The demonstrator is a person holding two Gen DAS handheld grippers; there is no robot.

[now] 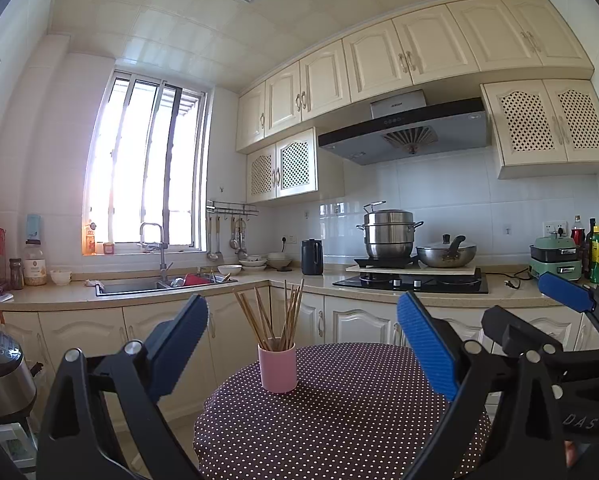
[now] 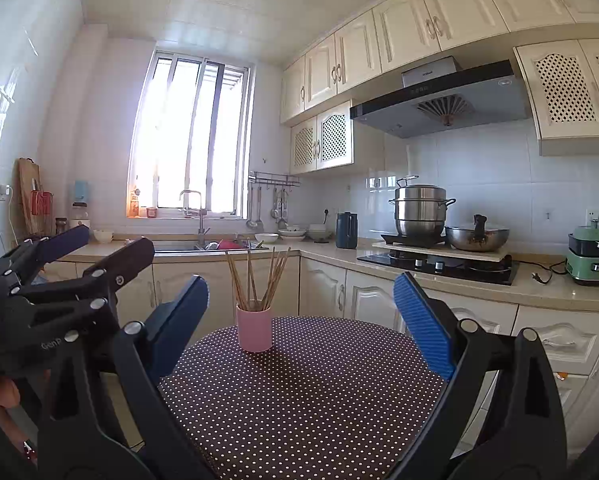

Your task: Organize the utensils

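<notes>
Both grippers [image 1: 303, 344] [image 2: 301, 322] level (jaws wide)

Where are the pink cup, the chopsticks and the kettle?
pink cup [image 1: 278, 370], left wrist view, middle of its side wall.
chopsticks [image 1: 290, 312], left wrist view, the shafts above the cup's rim.
kettle [image 2: 346, 230], right wrist view, middle of its dark body.

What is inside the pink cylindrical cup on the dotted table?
The pink cylindrical cup holds a fanned bundle of brown wooden chopsticks, standing upright. Their lower ends and the cup's bottom are hidden by its wall.
</notes>
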